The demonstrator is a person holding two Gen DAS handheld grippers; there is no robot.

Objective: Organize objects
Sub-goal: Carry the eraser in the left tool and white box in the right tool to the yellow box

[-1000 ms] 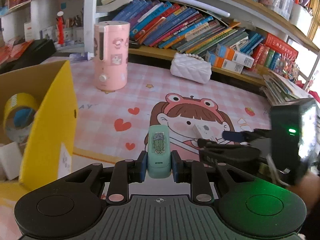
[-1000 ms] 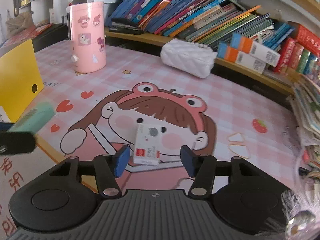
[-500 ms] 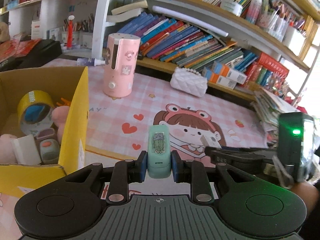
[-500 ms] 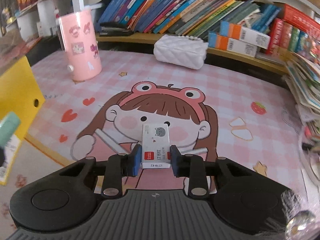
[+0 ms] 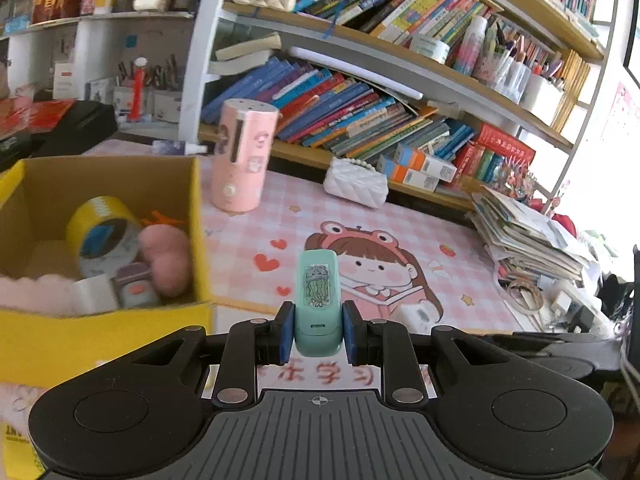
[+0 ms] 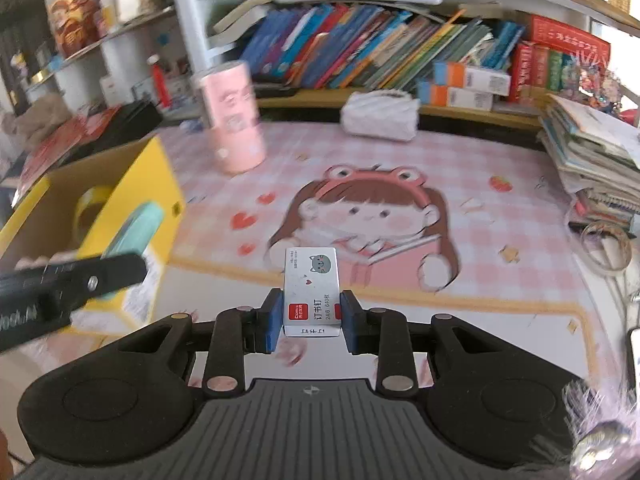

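My left hand-held gripper (image 5: 318, 332) is tilted down over the worktop (image 5: 460, 276), blue pads clamped on a mint-green plastic stapler (image 5: 318, 304), just right of the yellow cardboard box (image 5: 120, 332) holding a yellow tape roll (image 5: 100, 228). My right hand-held gripper (image 6: 310, 322), angled down above the pink cartoon-girl mat (image 6: 400, 216), is closed tight on a small white staple box (image 6: 312, 288), lifted clear of the mat.

Tape roll (image 5: 100, 228) in box (image 5: 120, 332)
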